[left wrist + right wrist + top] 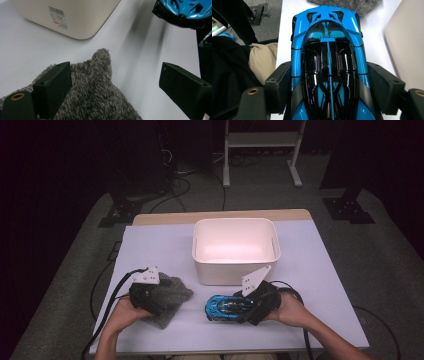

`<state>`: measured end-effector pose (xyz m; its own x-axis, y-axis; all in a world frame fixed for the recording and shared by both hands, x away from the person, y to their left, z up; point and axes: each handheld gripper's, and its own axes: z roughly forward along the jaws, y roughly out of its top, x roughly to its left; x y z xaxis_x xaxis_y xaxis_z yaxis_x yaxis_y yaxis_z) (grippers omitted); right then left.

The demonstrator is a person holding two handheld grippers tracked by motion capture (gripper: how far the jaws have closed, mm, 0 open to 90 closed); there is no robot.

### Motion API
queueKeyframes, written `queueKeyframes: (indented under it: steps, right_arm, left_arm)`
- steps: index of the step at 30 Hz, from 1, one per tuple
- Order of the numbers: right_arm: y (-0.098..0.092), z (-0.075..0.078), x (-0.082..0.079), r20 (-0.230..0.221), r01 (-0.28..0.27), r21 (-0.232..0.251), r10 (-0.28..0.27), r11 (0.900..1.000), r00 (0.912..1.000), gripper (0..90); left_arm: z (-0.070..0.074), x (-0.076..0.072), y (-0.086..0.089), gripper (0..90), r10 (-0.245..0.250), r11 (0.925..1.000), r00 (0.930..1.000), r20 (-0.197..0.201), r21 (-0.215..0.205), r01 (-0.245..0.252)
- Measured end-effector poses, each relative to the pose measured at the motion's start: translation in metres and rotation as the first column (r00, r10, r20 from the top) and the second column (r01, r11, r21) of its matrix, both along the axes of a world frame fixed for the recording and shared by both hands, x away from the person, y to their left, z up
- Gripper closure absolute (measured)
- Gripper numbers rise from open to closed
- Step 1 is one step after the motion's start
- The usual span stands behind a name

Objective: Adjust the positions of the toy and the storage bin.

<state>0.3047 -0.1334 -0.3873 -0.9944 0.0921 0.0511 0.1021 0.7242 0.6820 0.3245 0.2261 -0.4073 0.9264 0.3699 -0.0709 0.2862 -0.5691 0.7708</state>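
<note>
Two grippers work at the near edge of the table (150, 245): the right gripper (239, 306) is clamped on a blue toy car (225, 307), its jaws pressing the car's two flanks in the right gripper view, so the car's long axis runs straight out along the jaws. The white bin (235, 272) stands just beyond the car in the high view, well nearer the right hand than the left. The left gripper (159, 306) hangs with its jaws spread wide and pressing on nothing, one jaw over a grey fuzzy cloth (97, 82) lying on the table.
</note>
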Motion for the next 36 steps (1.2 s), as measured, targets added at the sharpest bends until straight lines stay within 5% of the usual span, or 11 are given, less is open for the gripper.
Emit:
queueKeyframes:
  steps: [36]
  right_arm:
    - [-0.006, 0.108, 0.008, 0.087, -0.029, 0.045, 0.025, 0.999, 0.9959, 25.2]
  left_arm:
    - [-0.002, -0.002, 0.007, 10.3, 0.017, 0.9993, 0.9998, -0.005, -0.033, -0.017]
